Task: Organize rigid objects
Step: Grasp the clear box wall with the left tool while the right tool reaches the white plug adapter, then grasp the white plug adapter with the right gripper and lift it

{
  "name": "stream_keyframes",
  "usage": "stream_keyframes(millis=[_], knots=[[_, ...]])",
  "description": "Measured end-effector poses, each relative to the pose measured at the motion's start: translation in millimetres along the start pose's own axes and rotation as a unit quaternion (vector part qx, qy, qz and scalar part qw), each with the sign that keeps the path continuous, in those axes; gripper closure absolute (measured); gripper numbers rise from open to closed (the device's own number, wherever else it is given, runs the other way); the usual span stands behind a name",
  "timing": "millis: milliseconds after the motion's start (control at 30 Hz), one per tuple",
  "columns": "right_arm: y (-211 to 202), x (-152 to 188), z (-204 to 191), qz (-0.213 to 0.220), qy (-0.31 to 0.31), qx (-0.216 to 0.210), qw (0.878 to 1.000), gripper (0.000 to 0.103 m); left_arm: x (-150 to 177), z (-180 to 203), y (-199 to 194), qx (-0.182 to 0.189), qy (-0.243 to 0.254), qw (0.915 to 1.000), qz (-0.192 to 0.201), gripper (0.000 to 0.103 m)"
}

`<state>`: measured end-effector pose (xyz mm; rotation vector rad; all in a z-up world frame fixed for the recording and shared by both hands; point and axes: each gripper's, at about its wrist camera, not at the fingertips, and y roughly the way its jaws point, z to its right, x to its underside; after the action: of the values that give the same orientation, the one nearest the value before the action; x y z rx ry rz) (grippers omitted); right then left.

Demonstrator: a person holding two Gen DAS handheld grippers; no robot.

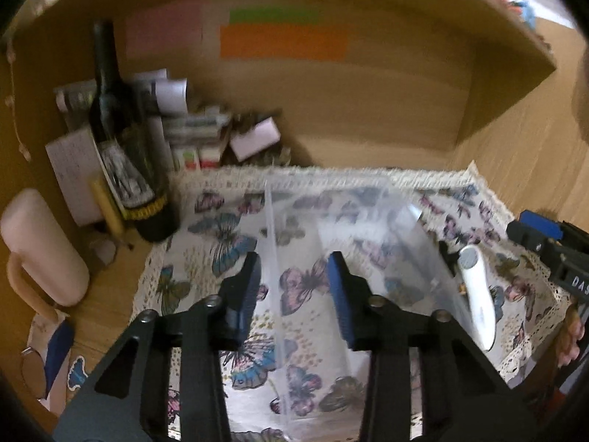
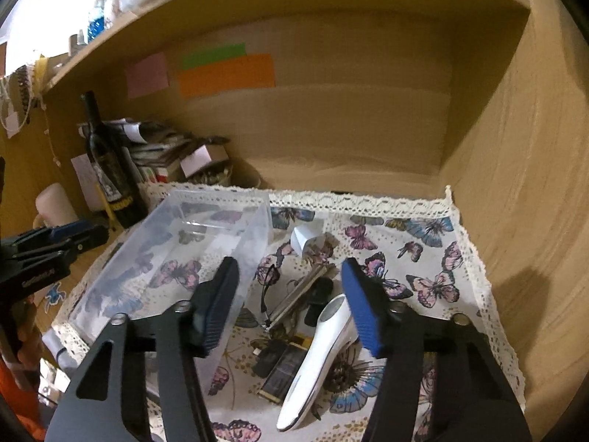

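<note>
Left gripper (image 1: 294,294): jaws spread wide, nothing between the pads. They hang over the clear plastic bin (image 1: 331,228), the bin's near wall running up between them. Through the bin shows the butterfly-print cloth (image 1: 206,221) that covers the tabletop.

Right of the left jaws, just past the bin's right wall, lies the white handheld device (image 1: 476,294); the other gripper sits beyond it at the frame edge. Left of the jaws, off the cloth: a dark wine bottle (image 1: 121,147) standing upright, a pale pink mug (image 1: 40,246) nearer still, and stacked papers and small boxes (image 1: 198,129) behind the bottle.

Right gripper (image 2: 291,302): jaws also released, empty. The white handheld device (image 2: 320,361) lies on the cloth just below and between them, its round end close to the right pad. Beside it, toward the left jaw, sit dark flat chips (image 2: 279,364), a bunch of keys with a black fob (image 2: 305,291), and farther ahead a small white block (image 2: 305,241). The clear plastic bin (image 2: 173,258) stands left of this clutter, partly behind the left jaw.

Colored paper notes (image 2: 224,70) are stuck on the wooden back wall, far ahead.
</note>
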<state>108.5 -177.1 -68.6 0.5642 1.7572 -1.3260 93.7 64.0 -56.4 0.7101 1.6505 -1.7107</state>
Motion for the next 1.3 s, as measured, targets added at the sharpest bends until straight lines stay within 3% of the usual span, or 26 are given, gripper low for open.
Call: stream_keyframes(millis=[200,500,1000,1300], knots=[[29.1,-9.8,5.1,-0.039,-0.004,-0.009,0.999,0.067,1.5,-10.1,26.6,0.013,-0.002,0.9976,-0.068,0.081],[74.0,-23.4,9.6,-0.085,-0.016,0.000,0.996,0.069,8.2,-13.5,56.2,0.041,0.012,0.9898,-0.136,0.093],[136.6,-40.2,13.8,-0.154,-0.027,-0.009,0.988,0.067,-3.4,-27.1,38.5,0.065,-0.001,0.9902,-0.123,0.092],[180.7,-39.7,16.9,-0.206,-0.045,0.005,0.978,0.067,0.5,-26.7,51.6,0.080,0.000,0.9858,-0.148,0.093]])
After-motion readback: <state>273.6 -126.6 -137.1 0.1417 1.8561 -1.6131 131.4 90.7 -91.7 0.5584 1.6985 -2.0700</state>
